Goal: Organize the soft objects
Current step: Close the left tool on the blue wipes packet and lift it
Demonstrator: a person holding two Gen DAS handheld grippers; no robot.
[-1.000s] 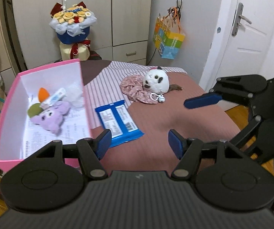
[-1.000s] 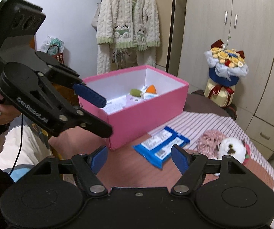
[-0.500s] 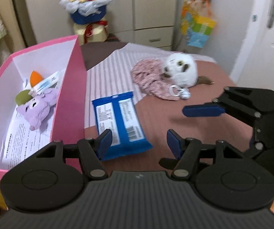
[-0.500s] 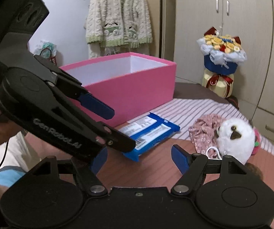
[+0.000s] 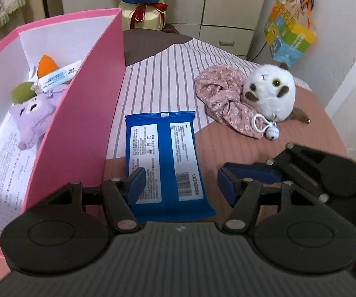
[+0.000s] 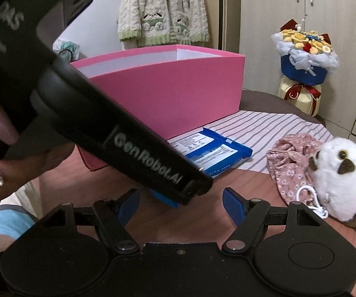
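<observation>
The left gripper [image 5: 180, 185] hangs half-open, empty, over the blue wipes pack [image 5: 164, 158] lying beside the pink box [image 5: 83, 113]. The right gripper [image 6: 180, 204], wide and empty, crowds in just beside it, so they may collide. The slick pack could also slip from a shallow pinch.

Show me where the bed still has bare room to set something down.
Bare brown sheet lies between the blue wipes packet and the white plush owl. The striped cloth beyond the packet is free. Crowded: inside the pink box, and around the floral scrunchie.

The pink box [image 5: 83, 113] walls off the left of the blue packet [image 5: 165, 158] — bare bed [image 5: 227, 143] right of it, up to the white plush [image 5: 269, 96].
</observation>
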